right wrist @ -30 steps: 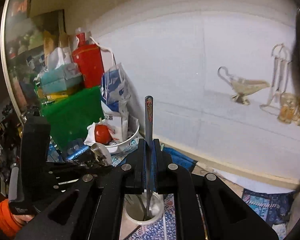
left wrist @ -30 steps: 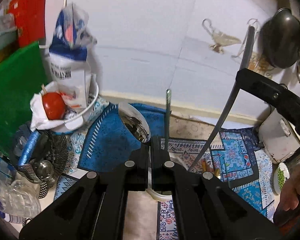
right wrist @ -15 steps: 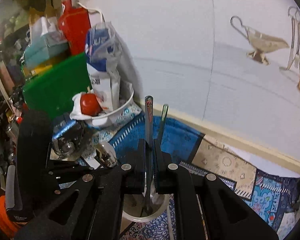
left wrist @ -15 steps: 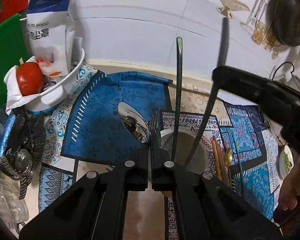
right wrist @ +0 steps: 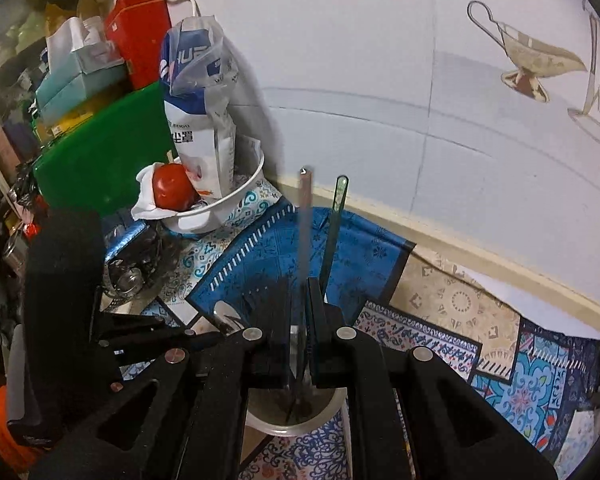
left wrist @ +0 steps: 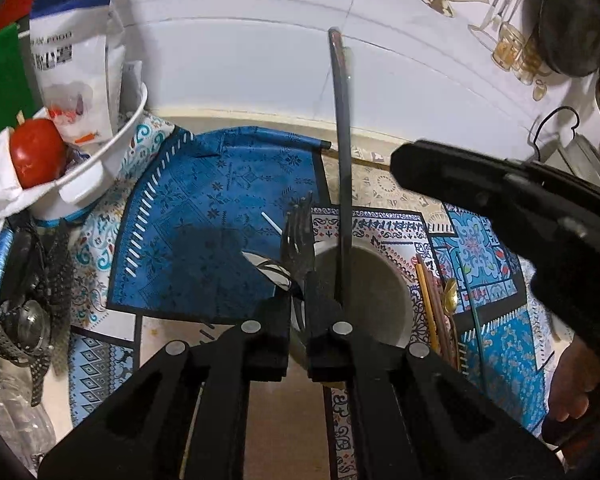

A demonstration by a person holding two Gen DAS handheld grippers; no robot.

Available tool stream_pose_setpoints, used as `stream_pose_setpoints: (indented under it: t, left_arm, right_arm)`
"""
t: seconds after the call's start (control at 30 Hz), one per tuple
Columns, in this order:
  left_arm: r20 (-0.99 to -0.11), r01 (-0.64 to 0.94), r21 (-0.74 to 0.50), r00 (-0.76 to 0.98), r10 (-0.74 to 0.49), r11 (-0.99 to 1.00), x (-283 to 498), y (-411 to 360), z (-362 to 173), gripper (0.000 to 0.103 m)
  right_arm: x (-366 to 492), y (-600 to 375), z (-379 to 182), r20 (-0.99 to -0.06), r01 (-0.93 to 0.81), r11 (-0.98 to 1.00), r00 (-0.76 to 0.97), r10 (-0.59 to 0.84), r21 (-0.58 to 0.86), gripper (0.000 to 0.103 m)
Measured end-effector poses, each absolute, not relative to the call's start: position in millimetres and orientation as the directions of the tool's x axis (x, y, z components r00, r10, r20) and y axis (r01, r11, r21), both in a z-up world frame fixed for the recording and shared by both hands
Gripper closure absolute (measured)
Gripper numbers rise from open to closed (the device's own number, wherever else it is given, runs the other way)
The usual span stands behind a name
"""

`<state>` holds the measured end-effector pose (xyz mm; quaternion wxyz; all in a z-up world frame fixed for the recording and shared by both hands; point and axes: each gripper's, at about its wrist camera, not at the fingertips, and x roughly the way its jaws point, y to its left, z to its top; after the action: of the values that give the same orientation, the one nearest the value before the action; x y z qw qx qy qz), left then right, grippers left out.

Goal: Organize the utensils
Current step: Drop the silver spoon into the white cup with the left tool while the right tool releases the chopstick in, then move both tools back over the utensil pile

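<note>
Your right gripper [right wrist: 299,312] pinches a stiff, slick grey metal handle [right wrist: 305,224] above the white cup [right wrist: 296,426]; left gripper [left wrist: 298,300] clamps a fork [left wrist: 300,240]. Grip mid-handle.

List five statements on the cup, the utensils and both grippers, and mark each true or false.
1. A white cup sits just beyond the left gripper. True.
2. The tomato lies on the blue mat. False: it sits in the white bowl.
3. Fork tines stick up from the left jaws. True.
4. The right gripper has wide-open jaws. False: they are shut on a grey handle.
5. The chopsticks stand in the cup. False: they lie flat beside it.
</note>
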<state>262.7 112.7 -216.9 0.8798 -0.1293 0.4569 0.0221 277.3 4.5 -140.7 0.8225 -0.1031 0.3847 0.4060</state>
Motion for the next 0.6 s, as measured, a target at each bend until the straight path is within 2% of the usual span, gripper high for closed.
stream_pose_setpoints:
  t: [0.07,0.23,0.43,0.6]
  left_arm:
    - [-0.806,-0.155,-0.209,0.587,-0.080,0.966,261,111,-213,0.099]
    - [-0.783,-0.176,-0.207,0.619,-0.055,0.962,253,110,-195,0.091]
    - [-0.749,-0.214,-0.178,0.663,0.008,0.961,242,104,-170,0.083]
    - [-0.725,-0.221,-0.131,0.686,0.058,0.966,232,86,-154,0.076]
  right_arm:
    - [277,1,-140,-0.718,-0.746,0.648,0.363,0.593,0.158,0.094]
    - [273,-11,-133,-0.706,-0.743,0.653,0.382,0.597,0.150,0.076]
    - [271,-38,-124,-0.694,-0.728,0.672,0.413,0.590,0.138,0.066]
    - [270,-66,-120,-0.690,-0.706,0.694,0.433,0.581,0.141,0.065]
